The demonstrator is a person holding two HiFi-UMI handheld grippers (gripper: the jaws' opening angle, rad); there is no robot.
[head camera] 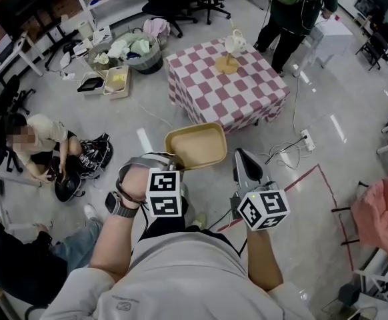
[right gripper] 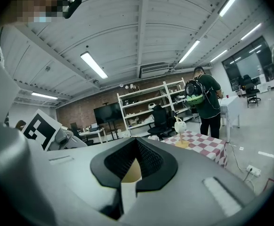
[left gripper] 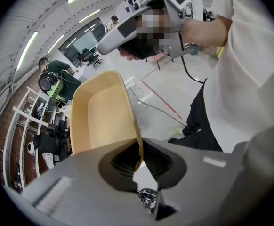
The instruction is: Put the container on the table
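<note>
HEAD VIEW: my left gripper holds the container in the air, short of the table; my right gripper likewise | LEFT GRIPPER VIEW: jaws clamped on container rim | RIGHT GRIPPER VIEW: jaws together, empty, table ahead

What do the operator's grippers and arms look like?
The left gripper and right gripper have grey bodies, black ribbed pads and white cubes with black square markers. Dark watch on the left wrist; pale short-sleeved shirt.

Tan rect. container, empty, held mid-air by rim – short of checkered table
</note>
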